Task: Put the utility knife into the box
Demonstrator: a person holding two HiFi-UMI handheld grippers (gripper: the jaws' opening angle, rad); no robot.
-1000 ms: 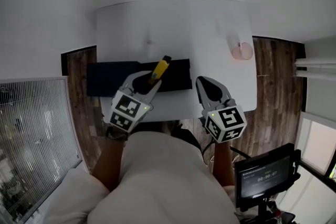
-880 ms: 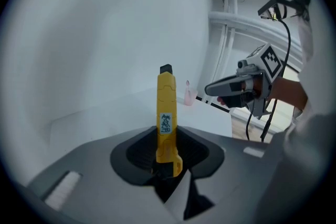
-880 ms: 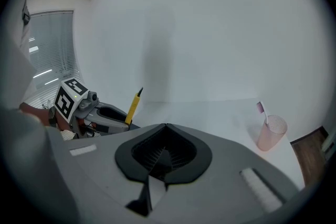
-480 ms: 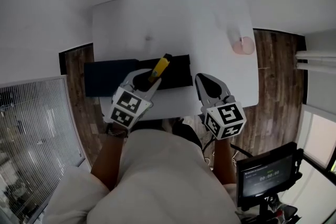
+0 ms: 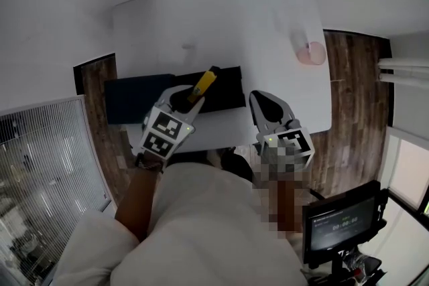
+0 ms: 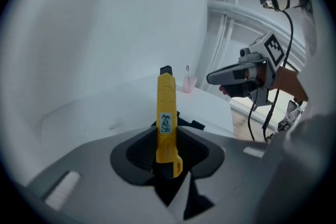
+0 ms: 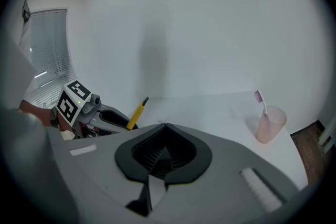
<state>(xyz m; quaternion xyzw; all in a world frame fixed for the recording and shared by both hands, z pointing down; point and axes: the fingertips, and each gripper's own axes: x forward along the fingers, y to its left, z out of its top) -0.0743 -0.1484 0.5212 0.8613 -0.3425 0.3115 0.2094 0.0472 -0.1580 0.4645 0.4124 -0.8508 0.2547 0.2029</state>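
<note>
The white worktop carries a dark box at its near edge. Over the last second the left tongs have shifted only slightly and, in the head view, stay over the box; their grip has not altered. They remain clenched on the butt end of the yellow utility knife, whose tip points away from the person. The knife is thus held above the box, not yet inside it, so lowering and release appear to be outstanding. The right tongs are clenched on nothing and idle just beside the box.
</note>
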